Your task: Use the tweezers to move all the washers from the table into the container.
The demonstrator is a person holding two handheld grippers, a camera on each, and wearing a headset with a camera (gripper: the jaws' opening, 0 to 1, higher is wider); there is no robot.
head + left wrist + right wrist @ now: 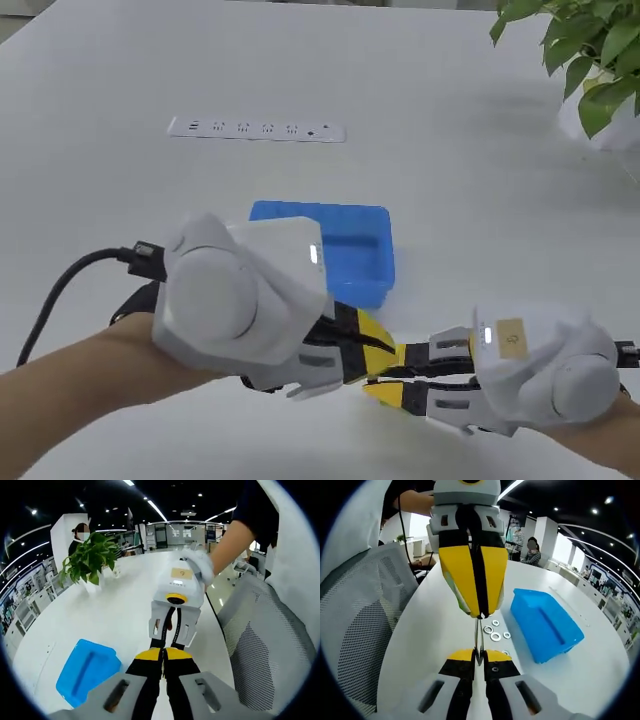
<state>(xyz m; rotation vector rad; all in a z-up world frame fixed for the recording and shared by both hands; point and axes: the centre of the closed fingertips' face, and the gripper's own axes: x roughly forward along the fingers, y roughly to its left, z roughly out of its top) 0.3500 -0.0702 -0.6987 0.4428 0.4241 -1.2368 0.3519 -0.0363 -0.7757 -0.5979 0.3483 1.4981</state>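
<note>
My two grippers meet tip to tip near the table's front edge. The thin metal tweezers [478, 637] run between them. My right gripper [479, 655] is shut on one end and my left gripper [480, 614], yellow-tipped, is shut on the other end from above. Several small washers [495, 632] lie on the white table just beyond the jaws. The blue container [545, 622] stands to their right. In the head view the left gripper [385, 352] and right gripper [385, 385] touch in front of the blue container [345, 250]. The left gripper view looks along the left gripper [162, 655] at the right gripper [169, 642].
A white power strip [255, 130] lies far back on the table [450, 170]. A potted plant [590, 60] stands at the back right corner. A black cable [70, 280] trails from the left gripper. A mesh chair [365, 610] stands beside the table.
</note>
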